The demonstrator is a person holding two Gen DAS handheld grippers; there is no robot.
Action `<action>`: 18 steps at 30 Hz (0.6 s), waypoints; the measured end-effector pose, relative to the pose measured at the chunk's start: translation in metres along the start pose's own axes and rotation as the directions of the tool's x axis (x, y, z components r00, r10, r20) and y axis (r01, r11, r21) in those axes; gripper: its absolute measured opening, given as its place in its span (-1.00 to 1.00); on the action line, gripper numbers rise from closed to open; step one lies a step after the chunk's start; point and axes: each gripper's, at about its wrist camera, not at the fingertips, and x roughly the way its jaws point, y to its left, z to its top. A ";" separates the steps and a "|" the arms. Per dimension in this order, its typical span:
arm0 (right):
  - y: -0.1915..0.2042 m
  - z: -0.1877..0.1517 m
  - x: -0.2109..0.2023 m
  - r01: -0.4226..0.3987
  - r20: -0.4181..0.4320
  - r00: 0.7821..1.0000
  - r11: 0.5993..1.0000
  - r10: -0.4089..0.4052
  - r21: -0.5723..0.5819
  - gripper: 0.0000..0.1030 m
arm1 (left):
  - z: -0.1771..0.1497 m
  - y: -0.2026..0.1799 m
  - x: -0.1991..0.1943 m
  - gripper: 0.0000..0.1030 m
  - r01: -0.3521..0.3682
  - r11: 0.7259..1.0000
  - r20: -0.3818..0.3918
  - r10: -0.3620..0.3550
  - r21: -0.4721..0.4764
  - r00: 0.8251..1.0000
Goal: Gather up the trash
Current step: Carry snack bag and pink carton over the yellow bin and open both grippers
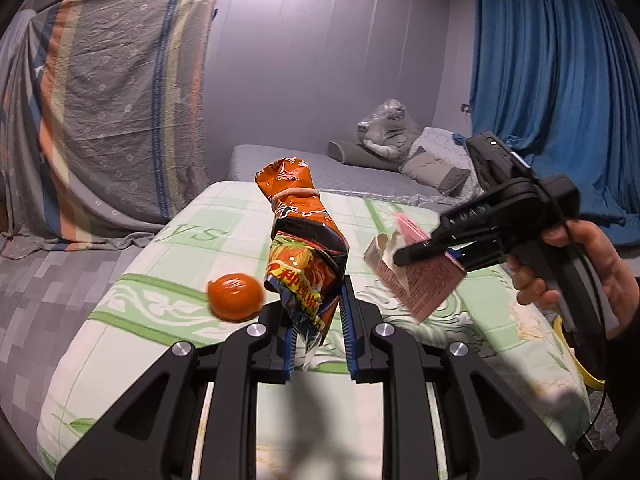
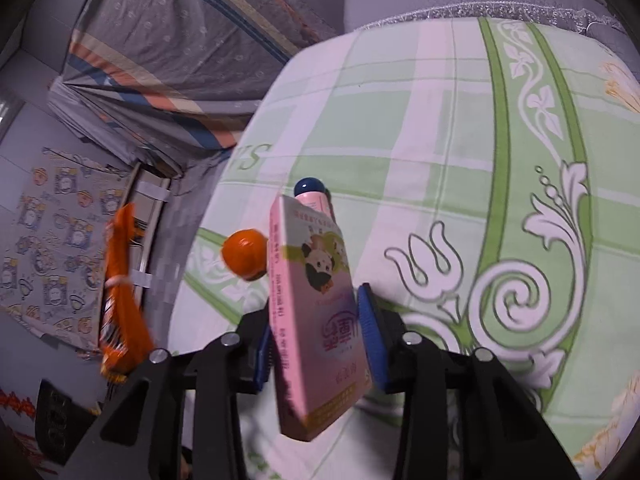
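Note:
My left gripper [image 1: 320, 308] is shut on the lower end of an orange snack bag [image 1: 304, 240], which is tied with a rubber band and stands up above the bed. An orange fruit [image 1: 235, 297] lies on the green patterned sheet [image 1: 180, 264] just left of it. A person's hand [image 1: 580, 268] holds my right gripper [image 1: 430, 256], which is shut on a pink carton [image 1: 420, 284] above the sheet. In the right wrist view the carton [image 2: 316, 280] sits between the blue pads [image 2: 368, 332] of my right gripper [image 2: 316, 308]. The fruit [image 2: 245, 255] is to its left. A pink item with a dark blue cap [image 2: 310, 189] shows behind it.
The snack bag [image 2: 122, 292] hangs at the far left of the right wrist view. A grey bed [image 1: 320, 164] with pillows and a wrapped plush tiger [image 1: 384, 128] lies beyond. A striped cloth [image 1: 112, 112] drapes at the left, a blue curtain [image 1: 552, 80] at the right. A yellow object [image 1: 588, 372] peeks past the bed edge.

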 end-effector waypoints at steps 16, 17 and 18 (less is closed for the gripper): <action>-0.091 -0.093 -0.181 -0.018 0.318 0.948 0.995 -0.014 0.099 -0.62 | 0.047 -0.149 0.022 -0.64 0.223 0.951 0.029 -0.234 0.214 0.972; -0.097 -0.101 -0.194 -0.013 0.345 0.938 0.994 -0.026 0.111 -0.62 | 0.049 -0.160 0.023 -0.64 0.240 0.944 0.029 -0.253 0.228 0.967; -0.101 -0.107 -0.203 -0.010 0.365 0.931 0.993 -0.034 0.120 -0.62 | 0.052 -0.174 0.024 -0.64 0.265 0.933 0.027 -0.280 0.245 0.960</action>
